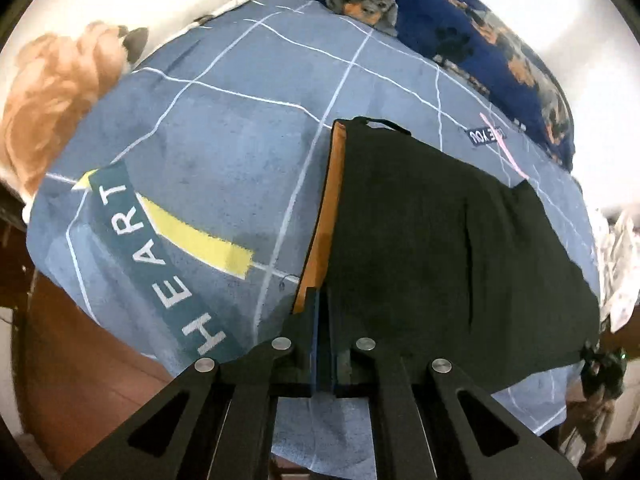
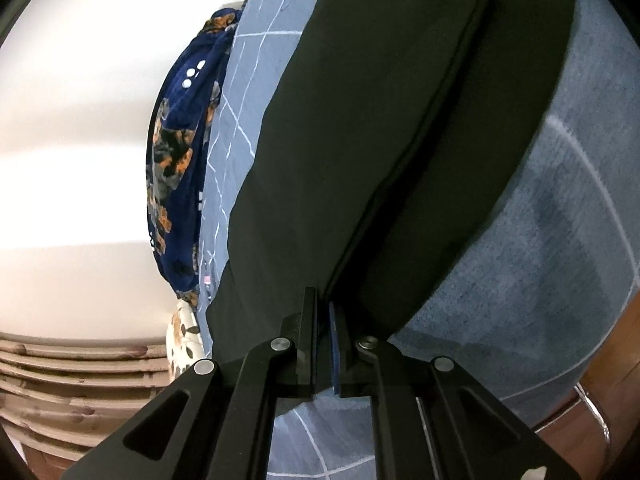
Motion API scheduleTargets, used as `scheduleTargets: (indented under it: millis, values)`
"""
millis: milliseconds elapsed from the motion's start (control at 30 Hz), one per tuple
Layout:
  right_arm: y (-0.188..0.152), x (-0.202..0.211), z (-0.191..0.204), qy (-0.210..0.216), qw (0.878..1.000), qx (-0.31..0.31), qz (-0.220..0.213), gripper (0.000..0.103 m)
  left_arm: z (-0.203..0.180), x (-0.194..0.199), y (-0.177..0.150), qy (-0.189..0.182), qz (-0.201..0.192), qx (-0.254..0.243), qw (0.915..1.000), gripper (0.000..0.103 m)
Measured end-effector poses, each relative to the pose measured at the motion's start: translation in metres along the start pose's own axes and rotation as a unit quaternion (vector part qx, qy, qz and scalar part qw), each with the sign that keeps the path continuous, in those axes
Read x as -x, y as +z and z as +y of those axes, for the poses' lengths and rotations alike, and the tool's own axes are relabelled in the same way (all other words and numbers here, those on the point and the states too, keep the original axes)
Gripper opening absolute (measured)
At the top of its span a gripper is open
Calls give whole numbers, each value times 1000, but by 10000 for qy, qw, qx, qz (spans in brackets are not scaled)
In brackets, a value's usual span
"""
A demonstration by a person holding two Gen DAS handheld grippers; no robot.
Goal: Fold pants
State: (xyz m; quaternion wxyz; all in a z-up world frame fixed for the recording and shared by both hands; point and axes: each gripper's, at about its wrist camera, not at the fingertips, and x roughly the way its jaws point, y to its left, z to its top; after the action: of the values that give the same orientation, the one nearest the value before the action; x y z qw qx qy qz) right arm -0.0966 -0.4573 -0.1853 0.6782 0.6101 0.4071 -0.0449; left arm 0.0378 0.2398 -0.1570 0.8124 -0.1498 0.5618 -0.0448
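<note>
Left wrist view: black fabric pants (image 1: 440,248) with an orange waistband lining (image 1: 326,220) lie flat on a blue grid-patterned bedsheet (image 1: 224,152). A navy dog-print blanket (image 1: 492,40) and a white paw-print blanket (image 1: 168,4) border the far edge. Left gripper (image 1: 323,320) is fully closed, pinching the waistband edge. Right wrist view: right gripper (image 2: 323,320) is clamped near-shut on the pants' seam fold (image 2: 400,168); nothing obstructs either.
</note>
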Motion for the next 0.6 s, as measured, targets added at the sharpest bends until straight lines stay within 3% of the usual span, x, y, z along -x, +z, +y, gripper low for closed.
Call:
scheduleTargets:
  millis: [133, 233, 367, 400, 433, 500, 600]
  values:
    - [1, -2, -2, 134, 9999, -79, 47, 8, 3, 11, 0, -171, -58, 168, 9997, 4]
    - [0, -2, -6, 209, 9996, -198, 81, 8, 12, 17, 0, -351, 226, 326, 9986, 7]
    - [0, -3, -7, 227, 9995, -218, 86, 8, 16, 8, -9, -559, 717, 420, 9950, 26]
    - [0, -3, -8, 237, 9994, -225, 92, 8, 14, 3, -11, -688, 831, 429, 9932, 26]
    - [-1, -3, -8, 241, 9994, -234, 94, 8, 12, 0, -14, -848, 899, 414, 9915, 27]
    - [-1, -2, -9, 255, 9993, -259, 94, 8, 5, -4, -15, -934, 911, 305, 9910, 40]
    - [-1, -2, -10, 275, 9991, -313, 97, 8, 2, -8, -18, -986, 884, 242, 9909, 41]
